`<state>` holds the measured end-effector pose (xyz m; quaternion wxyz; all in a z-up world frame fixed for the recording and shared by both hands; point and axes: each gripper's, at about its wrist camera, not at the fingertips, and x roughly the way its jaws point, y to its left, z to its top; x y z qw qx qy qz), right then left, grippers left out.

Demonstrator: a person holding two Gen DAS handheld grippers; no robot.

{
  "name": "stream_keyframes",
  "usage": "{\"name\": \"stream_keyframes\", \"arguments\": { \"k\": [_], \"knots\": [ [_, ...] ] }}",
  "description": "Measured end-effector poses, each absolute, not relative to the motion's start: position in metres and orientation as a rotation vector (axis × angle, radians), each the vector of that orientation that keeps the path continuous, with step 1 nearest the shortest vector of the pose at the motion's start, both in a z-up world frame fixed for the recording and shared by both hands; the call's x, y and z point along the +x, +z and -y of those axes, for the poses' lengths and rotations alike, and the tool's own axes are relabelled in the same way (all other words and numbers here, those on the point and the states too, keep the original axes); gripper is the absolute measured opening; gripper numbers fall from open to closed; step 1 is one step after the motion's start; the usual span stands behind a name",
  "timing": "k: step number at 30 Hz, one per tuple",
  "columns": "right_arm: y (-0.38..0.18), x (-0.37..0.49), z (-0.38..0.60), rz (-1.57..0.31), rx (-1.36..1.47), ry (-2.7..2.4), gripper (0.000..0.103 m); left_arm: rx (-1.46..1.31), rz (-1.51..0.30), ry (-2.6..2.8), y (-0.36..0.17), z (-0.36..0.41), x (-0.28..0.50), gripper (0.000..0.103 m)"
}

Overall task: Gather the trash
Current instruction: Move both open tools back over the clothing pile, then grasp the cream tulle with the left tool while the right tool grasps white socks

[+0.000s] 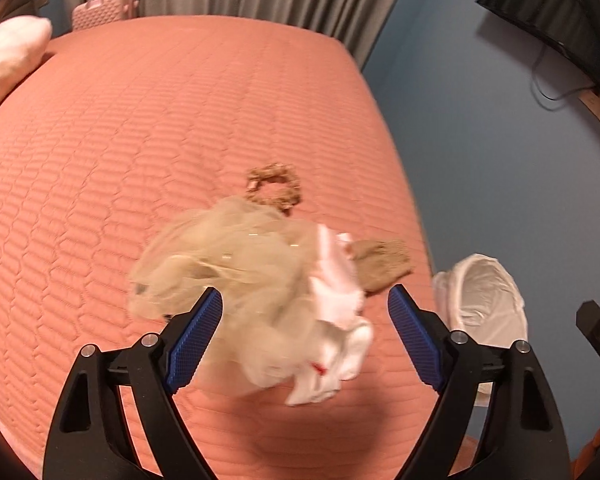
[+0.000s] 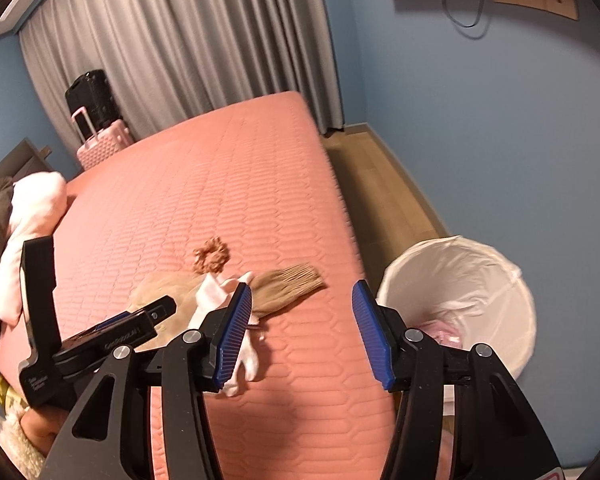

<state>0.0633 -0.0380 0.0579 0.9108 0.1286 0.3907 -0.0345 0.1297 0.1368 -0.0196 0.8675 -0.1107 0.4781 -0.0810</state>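
On the pink quilted bed [image 1: 140, 140] lie a crumpled beige plastic bag [image 1: 228, 264], a crumpled white wrapper with a red mark [image 1: 336, 332], a brown sock [image 1: 384, 264] and a brown scrunchie [image 1: 276, 186]. My left gripper [image 1: 306, 316] is open, its jaws on either side of the bag and wrapper, just above them. My right gripper [image 2: 300, 336] is open and empty over the bed's right edge, near the sock [image 2: 288, 284] and wrapper [image 2: 244, 356]. The left gripper's body [image 2: 100, 340] shows at the left of the right wrist view. The bag [image 2: 168, 284] is partly hidden behind it.
A white-lined trash bin [image 2: 460, 300] stands on the wooden floor beside the bed, with pink trash inside; it also shows in the left wrist view [image 1: 484, 300]. A white pillow [image 2: 32, 216], pink suitcase [image 2: 104, 144], grey curtains and blue wall surround the bed.
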Motion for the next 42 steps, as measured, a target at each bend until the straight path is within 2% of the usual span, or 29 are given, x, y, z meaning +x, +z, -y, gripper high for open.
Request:
{"name": "stream_keyframes", "arguments": {
  "k": [4, 6, 9, 11, 12, 14, 16, 20, 29, 31, 32, 33, 34, 35, 36, 42],
  "knots": [
    [0.047, 0.077, 0.021, -0.83, 0.256, -0.044, 0.052, -0.241, -1.03, -0.154, -0.031, -0.147, 0.14, 0.081],
    [0.04, 0.086, 0.011, -0.845, 0.252, -0.027, 0.052, -0.237, -1.042, -0.153, -0.038, -0.15, 0.145, 0.075],
    [0.031, 0.099, -0.002, -0.869, 0.249, -0.007, 0.052, -0.236, -1.07, -0.17, -0.049, -0.154, 0.154, 0.058],
    [0.025, 0.107, -0.009, -0.884, 0.25, 0.006, 0.052, -0.236, -1.085, -0.175, -0.055, -0.155, 0.157, 0.04],
    [0.021, 0.111, -0.013, -0.892, 0.249, 0.012, 0.052, -0.24, -1.092, -0.182, -0.058, -0.157, 0.159, 0.034],
    [0.014, 0.118, -0.02, -0.904, 0.244, 0.025, 0.052, -0.247, -1.1, -0.193, -0.062, -0.161, 0.159, 0.015],
    [0.005, 0.125, -0.029, -0.923, 0.241, 0.04, 0.052, -0.257, -1.098, -0.2, -0.063, -0.166, 0.159, 0.01],
    [-0.012, 0.139, -0.042, -0.957, 0.25, 0.071, 0.052, -0.274, -1.074, -0.196, -0.057, -0.179, 0.155, 0.006],
    [-0.049, 0.168, -0.07, -1.024, 0.261, 0.124, 0.052, -0.292, -1.018, -0.175, -0.04, -0.206, 0.156, 0.006],
    [-0.056, 0.174, -0.075, -1.038, 0.255, 0.129, 0.049, -0.308, -1.017, -0.181, -0.039, -0.212, 0.157, 0.006],
    [-0.06, 0.176, -0.077, -1.048, 0.25, 0.131, 0.045, -0.309, -1.017, -0.181, -0.038, -0.214, 0.157, 0.006],
    [-0.063, 0.178, -0.078, -1.055, 0.25, 0.133, 0.033, -0.307, -1.015, -0.178, -0.038, -0.216, 0.158, 0.006],
    [-0.067, 0.18, -0.08, -1.067, 0.25, 0.142, 0.025, -0.308, -1.013, -0.176, -0.037, -0.219, 0.158, 0.006],
    [-0.069, 0.181, -0.08, -1.075, 0.249, 0.147, 0.011, -0.309, -1.01, -0.175, -0.036, -0.22, 0.158, 0.006],
    [-0.072, 0.182, -0.081, -1.083, 0.251, 0.152, 0.003, -0.31, -1.007, -0.174, -0.035, -0.222, 0.158, 0.006],
    [-0.061, 0.178, -0.077, -1.043, 0.258, 0.166, 0.0, -0.312, -0.986, -0.175, -0.027, -0.221, 0.156, 0.006]
  ]
}}
